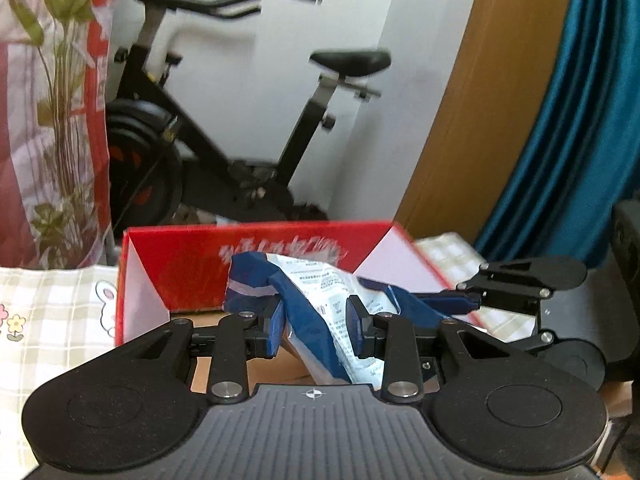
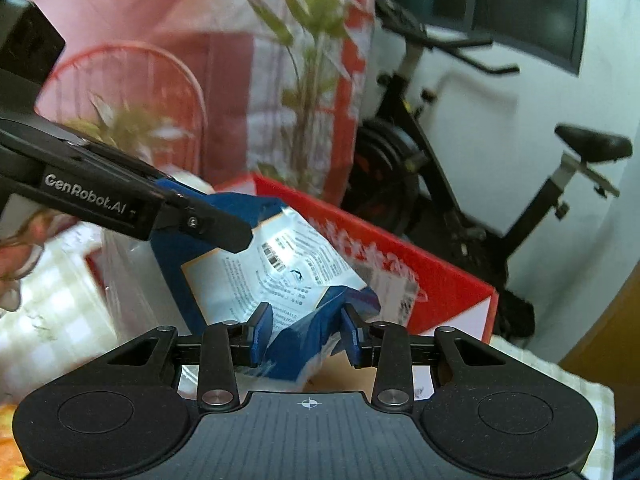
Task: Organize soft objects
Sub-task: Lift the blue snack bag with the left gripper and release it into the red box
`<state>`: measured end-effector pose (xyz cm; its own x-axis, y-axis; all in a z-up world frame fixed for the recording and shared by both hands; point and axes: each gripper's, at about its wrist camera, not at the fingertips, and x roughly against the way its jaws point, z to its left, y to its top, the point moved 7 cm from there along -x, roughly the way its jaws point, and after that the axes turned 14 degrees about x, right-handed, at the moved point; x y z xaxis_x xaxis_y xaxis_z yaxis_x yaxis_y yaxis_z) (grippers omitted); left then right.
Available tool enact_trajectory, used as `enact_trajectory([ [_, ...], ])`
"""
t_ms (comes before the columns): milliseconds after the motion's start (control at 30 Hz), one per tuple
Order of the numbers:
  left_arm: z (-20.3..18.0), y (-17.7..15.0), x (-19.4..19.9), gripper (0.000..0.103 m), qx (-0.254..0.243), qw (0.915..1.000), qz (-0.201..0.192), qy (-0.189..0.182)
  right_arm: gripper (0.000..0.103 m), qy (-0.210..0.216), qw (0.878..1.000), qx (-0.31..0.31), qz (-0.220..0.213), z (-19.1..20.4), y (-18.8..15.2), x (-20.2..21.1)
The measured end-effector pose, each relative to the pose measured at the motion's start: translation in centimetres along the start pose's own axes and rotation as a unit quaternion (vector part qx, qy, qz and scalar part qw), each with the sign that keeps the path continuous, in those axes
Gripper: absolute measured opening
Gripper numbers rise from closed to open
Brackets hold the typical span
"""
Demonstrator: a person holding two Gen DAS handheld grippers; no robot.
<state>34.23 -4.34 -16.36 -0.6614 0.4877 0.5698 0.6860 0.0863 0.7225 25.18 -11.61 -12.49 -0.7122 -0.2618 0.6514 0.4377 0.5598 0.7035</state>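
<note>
We hold a crinkly blue-white plastic pack (image 1: 320,312) above the red cardboard box (image 1: 192,276), left gripper (image 1: 318,330) and right gripper (image 2: 306,334) both pinching it, glossy film creased.

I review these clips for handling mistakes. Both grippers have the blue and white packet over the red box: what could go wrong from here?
1. The left gripper and right gripper each pinch a different part of the blue and white packet; pulling apart could stretch or tear its thin film.
2. The packet hangs crumpled above the red box; if one gripper lets go first, it may swing and snag on the box wall.
3. The grips sit on folded film, so it could slip out.
</note>
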Motion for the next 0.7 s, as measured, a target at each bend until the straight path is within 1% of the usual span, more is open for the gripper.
enact_trajectory([
  [100,1.1,-0.4,-1.7,0.035,0.002,0.9996,0.026,0.012,0.034,0.005,0.999,-0.013,0.031,-0.5,-0.8,-2.2],
  [167,1.8,-0.8,-2.5,0.035,0.0,0.9988,0.042,0.027,0.034,0.006,0.998,-0.025,0.053,-0.8,-1.3,-3.4],
  [200,2.1,-1.0,-2.8,0.037,-0.004,0.9982,0.048,0.036,0.034,0.005,0.998,-0.029,0.063,-0.9,-1.6,-3.8],
  [233,2.3,-1.2,-2.9,0.042,-0.007,0.9976,0.054,0.043,0.034,0.0,0.997,-0.033,0.076,-1.0,-1.9,-4.2],
  [267,2.6,-1.2,-2.8,0.044,-0.011,0.9972,0.056,0.047,0.036,-0.004,0.996,-0.035,0.085,-1.0,-2.2,-4.5],
  [333,3.0,-1.2,-2.4,0.053,-0.012,0.9973,0.054,0.047,0.039,-0.007,0.995,-0.041,0.094,-1.1,-2.5,-4.7],
  [433,3.2,-1.1,-1.7,0.055,-0.009,0.9972,0.051,0.055,0.045,-0.017,0.993,-0.053,0.105,-1.3,-2.9,-4.7],
  [467,3.2,-1.0,-1.3,0.056,-0.012,0.9971,0.047,0.058,0.048,-0.019,0.993,-0.058,0.105,-1.4,-2.9,-4.7],
  [500,3.2,-1.0,-0.9,0.059,-0.016,0.9971,0.043,0.061,0.051,-0.019,0.993,-0.063,0.1,-1.5,-3.0,-4.3],
  [533,3.3,-0.9,-0.4,0.065,-0.019,0.9969,0.037,0.067,0.059,-0.019,0.993,-0.068,0.093,-1.6,-2.9,-4.0],
  [567,3.2,-0.9,0.0,0.068,-0.021,0.9966,0.031,0.074,0.067,-0.023,0.994,-0.071,0.086,-1.6,-2.8,-3.6],
  [600,3.2,-0.9,0.6,0.074,-0.021,0.9962,0.025,0.081,0.07,-0.027,0.994,-0.071,0.08,-1.7,-2.7,-3.0],
  [633,3.3,-0.9,1.3,0.079,-0.021,0.9958,0.018,0.087,0.078,-0.03,0.994,-0.074,0.071,-1.6,-2.6,-2.5],
  [667,3.0,-1.1,1.9,0.082,-0.02,0.9955,0.012,0.092,0.087,-0.033,0.994,-0.078,0.063,-1.6,-2.5,-2.0],
  [700,2.9,-1.1,2.6,0.088,-0.018,0.9951,0.006,0.097,0.092,-0.037,0.994,-0.083,0.055,-1.6,-2.4,-1.4],
])
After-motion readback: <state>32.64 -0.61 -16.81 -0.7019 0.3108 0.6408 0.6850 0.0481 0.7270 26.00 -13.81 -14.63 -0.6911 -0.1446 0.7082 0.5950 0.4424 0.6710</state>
